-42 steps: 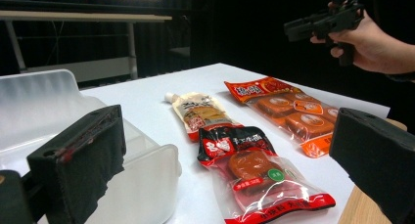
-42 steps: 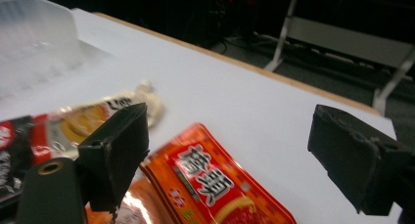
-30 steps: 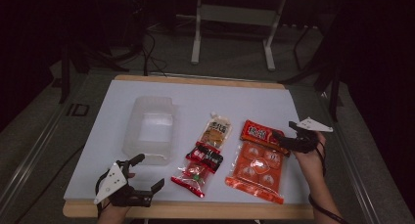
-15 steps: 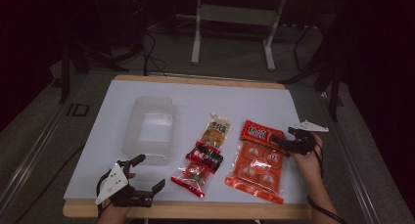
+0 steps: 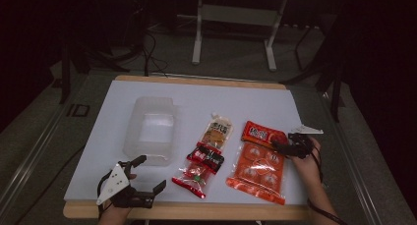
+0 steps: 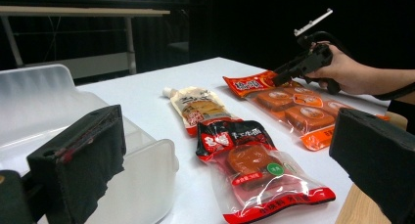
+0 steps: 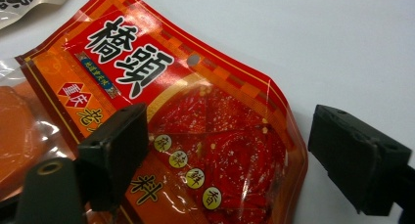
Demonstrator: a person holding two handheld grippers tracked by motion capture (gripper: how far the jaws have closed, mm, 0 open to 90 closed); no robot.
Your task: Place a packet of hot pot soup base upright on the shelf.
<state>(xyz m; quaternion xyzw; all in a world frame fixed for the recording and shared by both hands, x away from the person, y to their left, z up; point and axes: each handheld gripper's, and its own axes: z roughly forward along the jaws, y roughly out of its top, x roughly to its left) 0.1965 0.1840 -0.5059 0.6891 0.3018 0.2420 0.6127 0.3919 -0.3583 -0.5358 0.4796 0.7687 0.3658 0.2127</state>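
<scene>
Fingers (image 7: pixel 115 150) of the right gripper (image 5: pixel 286 145) gape wide, now shifted left and lower than a second ago to straddle the red sauce packet (image 7: pixel 195 121) lying flat at the table's (image 5: pixel 88 156) right, suggesting a pickup is imminent; left gripper (image 5: pixel 147 178) idles open near-left.

on the table (image 5: pixel 246 95), the tub (image 5: pixel 150 129) lies left of the pouch (image 5: pixel 216 131) and the sauce packet (image 5: pixel 260 133).
</scene>
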